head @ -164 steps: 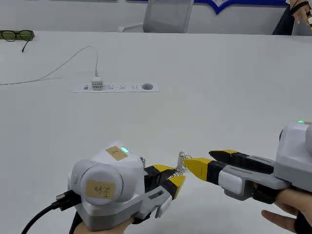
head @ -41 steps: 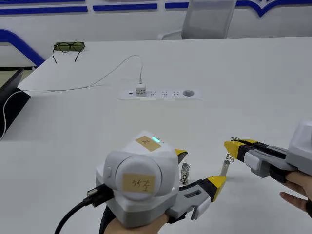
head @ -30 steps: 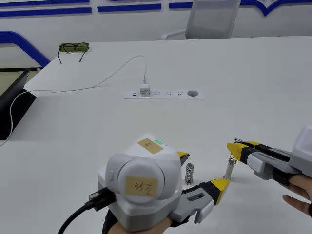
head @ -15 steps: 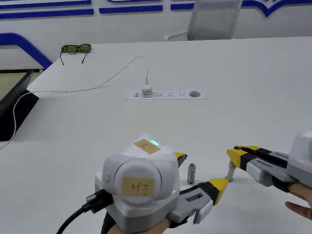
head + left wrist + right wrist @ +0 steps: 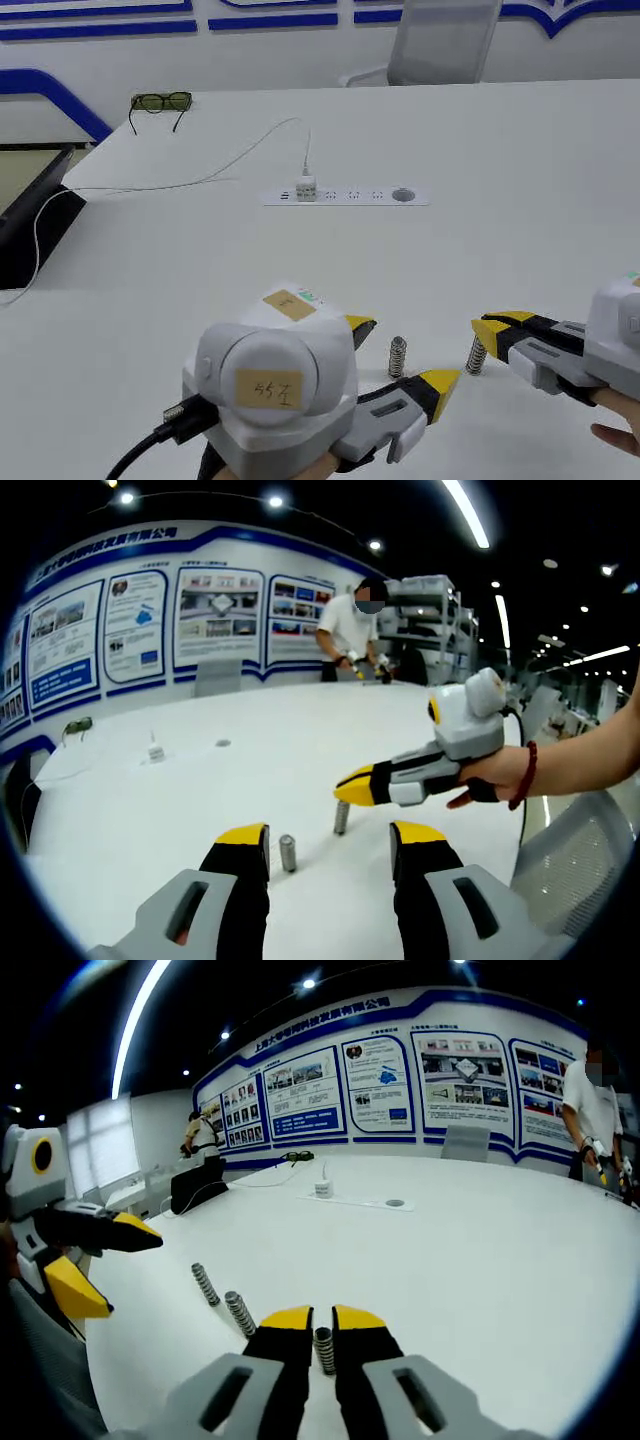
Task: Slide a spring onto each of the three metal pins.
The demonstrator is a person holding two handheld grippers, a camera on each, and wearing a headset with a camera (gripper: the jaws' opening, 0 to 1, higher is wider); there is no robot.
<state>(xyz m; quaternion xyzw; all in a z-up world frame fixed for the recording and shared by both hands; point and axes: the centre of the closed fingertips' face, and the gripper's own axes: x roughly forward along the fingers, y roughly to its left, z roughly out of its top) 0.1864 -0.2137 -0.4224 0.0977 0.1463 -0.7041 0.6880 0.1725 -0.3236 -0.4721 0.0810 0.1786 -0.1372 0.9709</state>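
1. Three springs stand on the white table (image 5: 500,150), in a loose row in the right gripper view: near spring (image 5: 323,1348), middle spring (image 5: 240,1312), far spring (image 5: 205,1283). Too small to tell whether there are pins inside.
2. Right gripper (image 5: 322,1318): jaws almost together, only a slit between the yellow tips. The near spring sits right at that slit. Can't tell whether the jaws pinch it or just hover over it.
3. From the head view, the same spring is upright on the table, with its top just under the right gripper's tip.
4. Left gripper (image 5: 331,834): jaws wide apart, holding nothing. The middle spring stands between them, closer to one jaw and clear of both.
5. Both grippers are hand-held low over the near edge of the table, tips angled toward each other.
6. Further back: power strip (image 5: 345,196) with a white charger (image 5: 306,187) plugged in, its cable (image 5: 200,180) trailing off to the left; glasses (image 5: 160,101) at the far corner.
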